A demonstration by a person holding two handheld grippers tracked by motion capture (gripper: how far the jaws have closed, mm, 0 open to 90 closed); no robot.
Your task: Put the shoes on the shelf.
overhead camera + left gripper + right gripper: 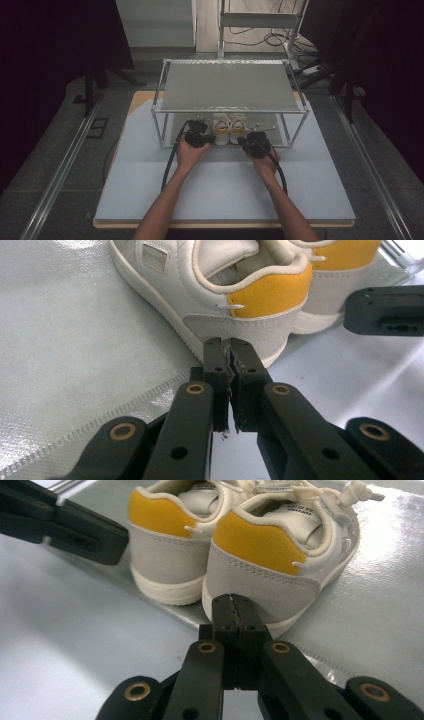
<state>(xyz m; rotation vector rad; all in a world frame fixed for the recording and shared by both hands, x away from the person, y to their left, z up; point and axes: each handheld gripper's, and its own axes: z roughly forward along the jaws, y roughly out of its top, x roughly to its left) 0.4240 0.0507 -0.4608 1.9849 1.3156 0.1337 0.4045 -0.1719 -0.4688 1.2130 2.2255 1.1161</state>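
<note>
Standing at the centre of the high view, a two-tier metal rack point(161, 107) occupies the far half of the pale surface point(150, 185). Its upper shelf point(227, 85) is a flat grey sheet carrying nothing visible. Its lower shelf point(172, 127) holds a pair of small white shoes: the left shoe point(220, 129) and the right shoe point(238, 128) sit side by side, touching or nearly so, heels toward the bottom of the frame, just inside the front edge of the rack.

Left tool point(198, 134): held in the person's left hand, lower centre-left of the high view, at the rack's front edge just left of the shoes. In the left gripper view the left tool point(230, 347) has its jaws drawn together with only a hairline gap and nothing between them; the tips sit just in front of the grey heel panel of the left shoe point(235, 300). Contact with the heel cannot be confirmed.

Right tool point(255, 142): held in the right hand, lower centre-right, just right of the shoes. In the right gripper view the right tool point(233, 605) has its jaws pressed fully together, empty, tips right at the heel of the right shoe point(280, 565); touching or not cannot be told.

Both shoes show yellow heel tabs and cream soles, resting on the silvery lining point(380, 605) of the lower shelf.
</note>
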